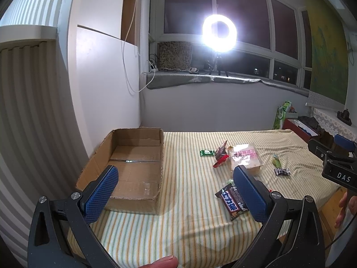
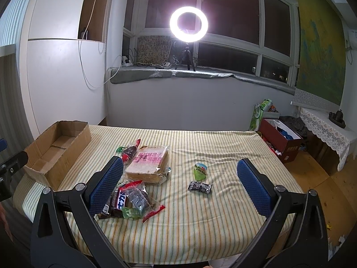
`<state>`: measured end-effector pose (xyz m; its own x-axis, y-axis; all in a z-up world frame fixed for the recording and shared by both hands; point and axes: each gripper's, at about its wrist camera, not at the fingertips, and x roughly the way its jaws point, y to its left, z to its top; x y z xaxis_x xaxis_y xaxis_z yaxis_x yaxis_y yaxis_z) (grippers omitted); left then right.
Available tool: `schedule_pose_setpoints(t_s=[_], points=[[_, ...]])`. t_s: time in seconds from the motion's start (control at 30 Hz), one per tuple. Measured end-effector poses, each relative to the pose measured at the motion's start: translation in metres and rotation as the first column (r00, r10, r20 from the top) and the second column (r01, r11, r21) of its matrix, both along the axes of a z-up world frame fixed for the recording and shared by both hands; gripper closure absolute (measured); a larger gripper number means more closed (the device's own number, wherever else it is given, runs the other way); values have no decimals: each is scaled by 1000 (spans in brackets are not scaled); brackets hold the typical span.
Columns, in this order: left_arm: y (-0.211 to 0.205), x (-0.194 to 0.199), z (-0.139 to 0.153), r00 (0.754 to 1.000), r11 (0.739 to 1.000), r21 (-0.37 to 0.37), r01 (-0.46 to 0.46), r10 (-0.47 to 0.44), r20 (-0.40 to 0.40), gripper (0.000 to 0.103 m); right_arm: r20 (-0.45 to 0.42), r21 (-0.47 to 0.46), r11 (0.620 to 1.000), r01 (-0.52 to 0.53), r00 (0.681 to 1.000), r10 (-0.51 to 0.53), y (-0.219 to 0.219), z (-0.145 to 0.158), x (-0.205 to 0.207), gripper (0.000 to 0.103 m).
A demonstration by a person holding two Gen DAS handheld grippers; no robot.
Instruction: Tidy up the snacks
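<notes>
Box: cardboard box (image 1: 125,169) is sitting open-topped at the table's left, nothing showing inside; judging it's the drop spot for the snacks, w/ its long side facing the pile for an easy reach.
Cloth: striped tablecloth (image 2: 200,223) is covering the table; everything is lying flat on it.
L gripper: left gripper (image 1: 176,192) is hovering low betw. the box and the snacks, fingers spread wide, holding nothing.
R gripper: right gripper (image 2: 180,187) is hanging over the table's near middle, fingers also wide apart, nothing betw. them.
Choc bar: dark chocolate bar (image 1: 232,203) is lying just beside the L gripper's right finger, partly hidden behind it; prob. the closest pick.
Bread: wrapped bread slice pack (image 2: 148,163) is sitting mid-table, the biggest item; a red-edged packet (image 2: 130,151) and a small green packet (image 1: 206,153) are lying just beyond it.
Near pile: a clear red-edged bag (image 2: 139,197) is overlapping the choc bar by the R gripper's left finger.
Loose bits: green pouch (image 2: 199,170) and small dark candy (image 2: 200,187) are lying apart from the rest, betw. the R gripper's fingers in its view.
Progress: nothing boxed yet, so I'm reading this as the very start; wide fingers suit a first grab.
Risk: crinkly wrappers are overlapping, so one pinch may be lifting two.
</notes>
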<state>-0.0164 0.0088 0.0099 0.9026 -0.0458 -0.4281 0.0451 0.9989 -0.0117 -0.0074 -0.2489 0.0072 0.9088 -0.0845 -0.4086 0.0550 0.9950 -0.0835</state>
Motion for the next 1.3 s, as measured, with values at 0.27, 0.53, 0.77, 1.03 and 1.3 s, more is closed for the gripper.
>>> schedule_pose_setpoints(t_s=[0.27, 0.53, 0.77, 1.03, 1.3], points=[[0, 0, 0, 1000, 1000, -1, 0, 0, 0, 1, -2, -1, 1000, 0, 1000, 0, 0, -1, 0, 0], [0, 0, 0, 1000, 1000, -1, 0, 0, 0, 1, -7, -3, 1000, 1, 1000, -1, -2, -3, -2, 0], [0, 1, 0, 1000, 1000, 0, 0, 0, 0, 1, -8, -3, 1000, 0, 1000, 0, -2, -3, -2, 0], [-1, -1, 0, 1000, 1000, -2, -2, 2, 1, 1, -8, -4, 1000, 0, 1000, 0, -2, -2, -2, 0], [-1, -1, 0, 1000, 1000, -3, -2, 2, 1, 1, -9, -4, 1000, 0, 1000, 0, -2, -2, -2, 0]])
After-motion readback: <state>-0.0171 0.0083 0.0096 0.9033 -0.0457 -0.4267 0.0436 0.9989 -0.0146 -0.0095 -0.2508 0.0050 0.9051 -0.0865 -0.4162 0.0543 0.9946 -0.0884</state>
